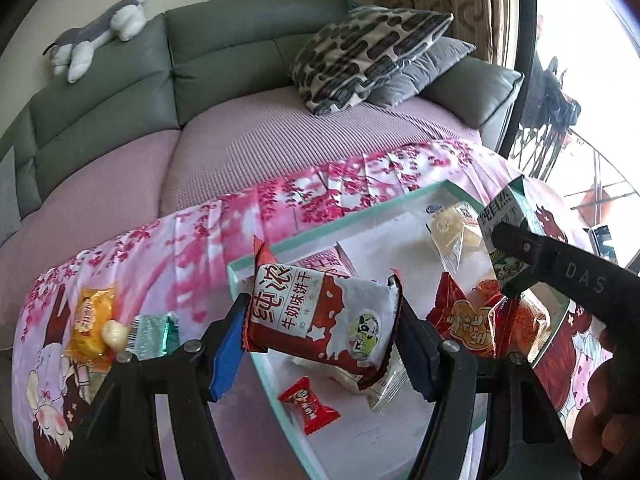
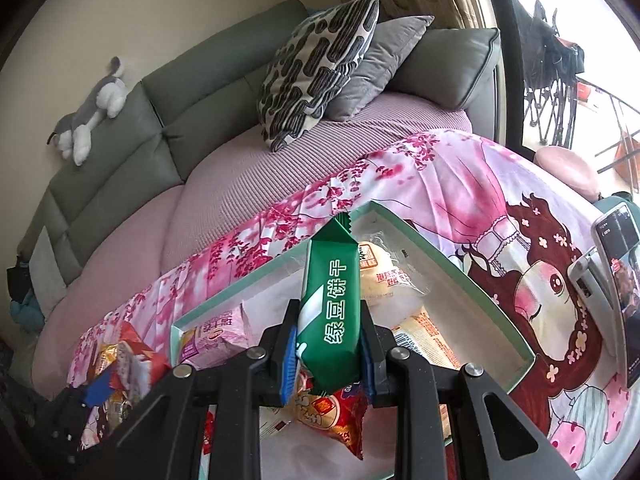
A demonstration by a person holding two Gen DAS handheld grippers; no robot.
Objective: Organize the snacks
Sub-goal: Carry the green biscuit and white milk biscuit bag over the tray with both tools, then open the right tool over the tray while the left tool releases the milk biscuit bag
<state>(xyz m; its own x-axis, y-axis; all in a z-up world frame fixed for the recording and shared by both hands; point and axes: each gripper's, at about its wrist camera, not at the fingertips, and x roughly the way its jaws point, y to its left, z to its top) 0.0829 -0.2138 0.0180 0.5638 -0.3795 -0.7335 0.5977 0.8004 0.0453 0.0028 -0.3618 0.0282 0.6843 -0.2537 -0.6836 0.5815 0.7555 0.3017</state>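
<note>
Loose snacks (image 1: 100,326) beside crowded tray (image 1: 256,364)

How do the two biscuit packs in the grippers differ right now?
The red-and-white biscuit pack lies crosswise in the left gripper; the green biscuit pack points lengthwise out of the right gripper. The red one is wider, the green slimmer. Both hang above the mint-rimmed box.

Shallow box (image 1: 320,222) crowded: red snack bags (image 1: 472,320) fill near right corner, pale bun packs (image 1: 452,232) far right, pink pack (image 2: 216,334) far left. Bare floor only at near left, beside small red candy (image 1: 308,404). Phone on stand (image 2: 612,280) blocks right flank. Floral cloth (image 1: 192,248) beyond box lies open; loose snacks (image 1: 92,320) clutter left end.
</note>
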